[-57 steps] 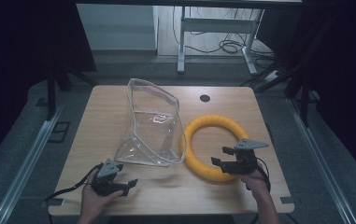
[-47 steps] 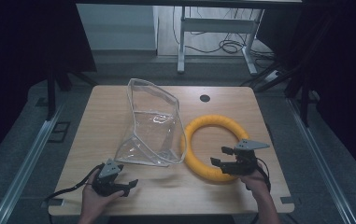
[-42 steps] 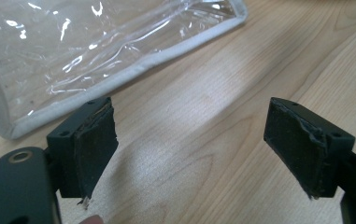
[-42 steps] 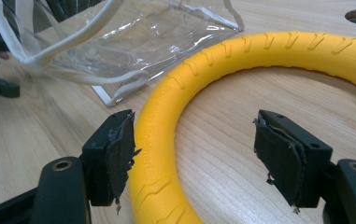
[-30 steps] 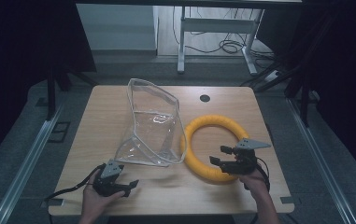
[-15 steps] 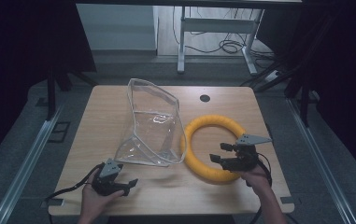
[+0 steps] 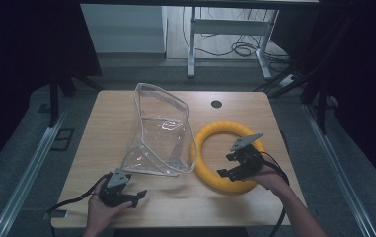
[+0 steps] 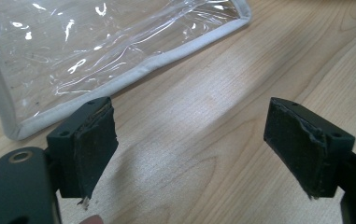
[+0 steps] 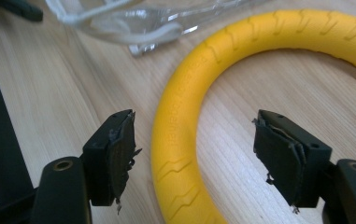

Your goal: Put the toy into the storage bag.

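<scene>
Since the earlier frames the right gripper (image 7: 231, 167) has shifted up and inward over the near rim of the thick yellow foam ring (image 7: 206, 143), which lies flat on the pale wooden tabletop (image 7: 111, 111) just right of the clear plastic pouch with pale grey piping (image 7: 162, 129). From above, the ring and pouch edges touch or overlap. The right gripper view (image 9: 194, 154) adds what the high view cannot: its jaws stand wide apart, straddling the ring's band (image 9: 180, 140) without touching it. The left gripper (image 7: 128, 196) rests at the front edge; the left gripper view (image 8: 192, 149) shows its jaws apart over bare wood, the pouch's piped corner (image 8: 73, 105) just beyond.
</scene>
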Demonstrator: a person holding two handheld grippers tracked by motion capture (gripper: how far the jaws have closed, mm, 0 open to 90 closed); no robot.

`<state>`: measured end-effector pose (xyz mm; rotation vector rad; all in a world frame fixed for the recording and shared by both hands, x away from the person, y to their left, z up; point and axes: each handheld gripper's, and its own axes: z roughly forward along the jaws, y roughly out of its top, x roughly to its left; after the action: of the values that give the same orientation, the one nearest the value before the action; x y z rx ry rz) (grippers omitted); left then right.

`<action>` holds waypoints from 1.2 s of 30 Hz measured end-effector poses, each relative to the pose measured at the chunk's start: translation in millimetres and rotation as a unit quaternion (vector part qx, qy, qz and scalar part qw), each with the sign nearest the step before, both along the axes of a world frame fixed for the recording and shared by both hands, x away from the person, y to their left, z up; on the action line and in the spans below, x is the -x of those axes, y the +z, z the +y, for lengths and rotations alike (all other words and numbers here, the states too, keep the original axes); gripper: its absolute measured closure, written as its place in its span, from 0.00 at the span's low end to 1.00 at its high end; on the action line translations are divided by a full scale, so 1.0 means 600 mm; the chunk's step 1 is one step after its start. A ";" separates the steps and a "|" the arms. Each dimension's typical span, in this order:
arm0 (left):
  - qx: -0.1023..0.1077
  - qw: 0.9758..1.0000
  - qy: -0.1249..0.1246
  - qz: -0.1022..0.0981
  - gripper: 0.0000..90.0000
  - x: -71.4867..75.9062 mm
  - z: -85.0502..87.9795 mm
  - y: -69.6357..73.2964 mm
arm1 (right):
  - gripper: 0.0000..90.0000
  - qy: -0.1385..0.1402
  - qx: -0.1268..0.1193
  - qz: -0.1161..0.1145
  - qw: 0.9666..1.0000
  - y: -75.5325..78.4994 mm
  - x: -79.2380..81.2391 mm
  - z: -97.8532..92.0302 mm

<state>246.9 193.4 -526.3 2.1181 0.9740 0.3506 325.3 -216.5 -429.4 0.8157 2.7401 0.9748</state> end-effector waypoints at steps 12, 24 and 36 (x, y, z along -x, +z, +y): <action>-0.001 1.000 -0.003 0.003 0.19 0.000 -0.002 -0.001 | 0.37 0.047 0.116 0.048 0.991 -0.017 -0.012 0.056; -0.004 1.000 -0.006 0.004 0.19 0.000 -0.003 -0.003 | 0.37 0.064 0.184 0.071 0.978 -0.065 -0.016 0.094; -0.005 1.000 -0.007 0.009 0.19 -0.001 -0.006 -0.005 | 0.44 0.066 0.231 0.084 0.967 -0.098 -0.022 0.109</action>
<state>247.3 190.1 -529.6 2.1394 0.9693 0.3320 338.8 -151.1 -488.4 0.6617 3.0124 0.2595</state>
